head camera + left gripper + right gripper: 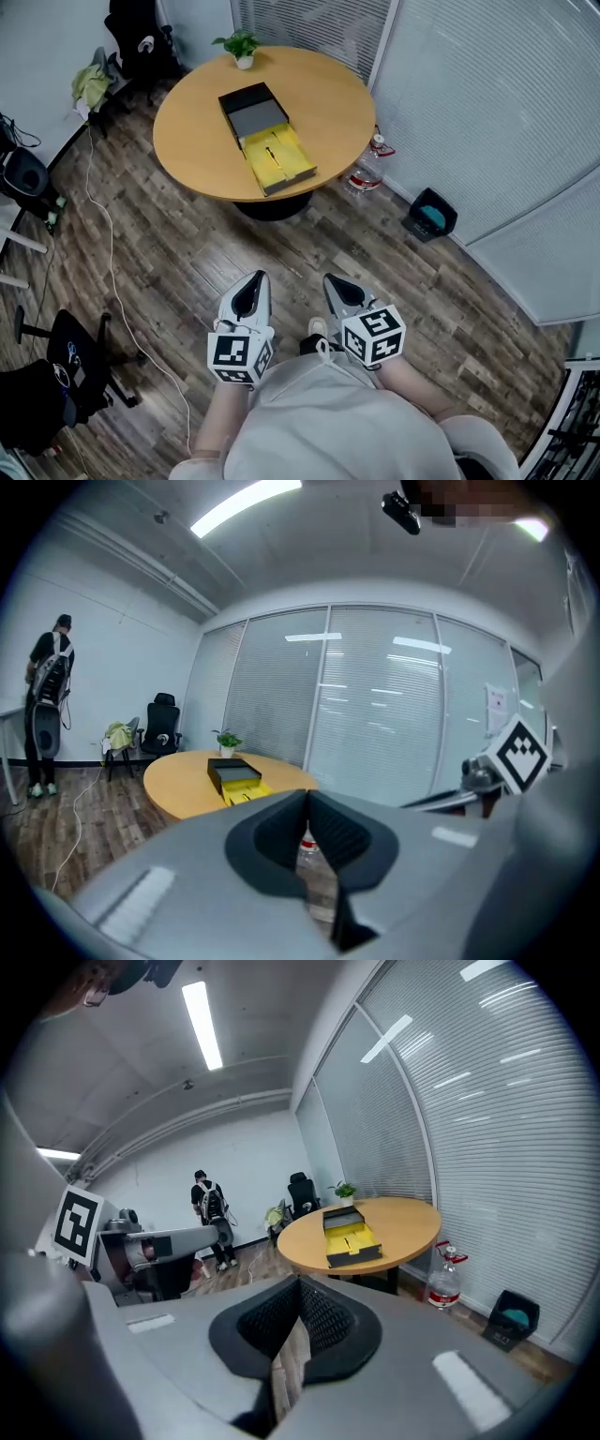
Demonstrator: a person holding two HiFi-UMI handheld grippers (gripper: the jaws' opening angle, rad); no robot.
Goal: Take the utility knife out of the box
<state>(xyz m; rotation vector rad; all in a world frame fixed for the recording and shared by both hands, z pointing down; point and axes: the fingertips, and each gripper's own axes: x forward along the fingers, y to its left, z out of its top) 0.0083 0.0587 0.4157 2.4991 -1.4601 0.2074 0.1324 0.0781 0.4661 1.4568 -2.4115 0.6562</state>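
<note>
Jaws closed together, gripping nothing, on both left gripper (255,279) and right gripper (334,283); both well short of far table (328,103) with open box (267,141).

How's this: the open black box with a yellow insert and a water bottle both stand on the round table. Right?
Not quite: the head view shows the water bottle on the floor beside the round table. The open black box with its yellow insert does stand on the table.

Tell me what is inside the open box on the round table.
A yellow insert fills the box; a thin dark shape lies in it, too small to identify. Anything beneath is covered.
</note>
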